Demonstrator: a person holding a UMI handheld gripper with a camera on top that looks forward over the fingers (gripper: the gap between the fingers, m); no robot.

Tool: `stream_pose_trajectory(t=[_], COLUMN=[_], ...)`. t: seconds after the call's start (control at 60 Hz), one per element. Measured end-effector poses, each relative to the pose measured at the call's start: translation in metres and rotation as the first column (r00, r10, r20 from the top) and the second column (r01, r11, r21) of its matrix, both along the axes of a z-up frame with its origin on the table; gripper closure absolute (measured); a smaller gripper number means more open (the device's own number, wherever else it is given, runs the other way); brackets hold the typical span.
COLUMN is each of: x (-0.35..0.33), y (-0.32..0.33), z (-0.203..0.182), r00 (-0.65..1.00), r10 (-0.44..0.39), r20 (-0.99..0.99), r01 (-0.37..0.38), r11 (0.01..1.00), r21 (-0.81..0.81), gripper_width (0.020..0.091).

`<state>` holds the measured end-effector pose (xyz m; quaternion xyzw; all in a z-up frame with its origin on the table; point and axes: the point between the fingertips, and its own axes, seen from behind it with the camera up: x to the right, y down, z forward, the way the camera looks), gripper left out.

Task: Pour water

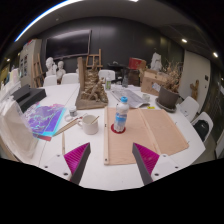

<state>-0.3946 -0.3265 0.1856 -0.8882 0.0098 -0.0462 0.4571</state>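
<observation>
The tool [110, 162] is hovering with its fingers spread wide and gripping nothing, pink pads [76, 155] facing inward. The bottle [121, 115] is standing upright on the white surface [180, 165], ahead of the fingers and roughly centred between their lines, at the far edge of a flat tan board [150, 135]. It is looking like clear thin plastic with a blue cap and a label band round the middle; judged light, smooth, somewhat slippery and liable to dent under a hard squeeze. Best hold is probably at mid-body across the label, below the shoulder, so it is tipping under control. A small grey cup [90, 124] is sitting just left of it, likely the receiver. Beyond it a rough wooden model [92, 88] is standing.
</observation>
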Motion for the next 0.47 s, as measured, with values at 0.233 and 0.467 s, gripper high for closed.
stream_pose_trajectory(t=[0.233, 0.467], x=[-0.028, -0.030], y=[-0.064, -0.076], z=[0.033, 0.036], r00=[1.000, 1.000], r10=[-0.022, -0.023], r20=[0.003, 0.022], r01=[0.022, 0.022], r11=[0.999, 0.999], r21=[0.028, 0.033], gripper_width=[0.0247, 0.0248])
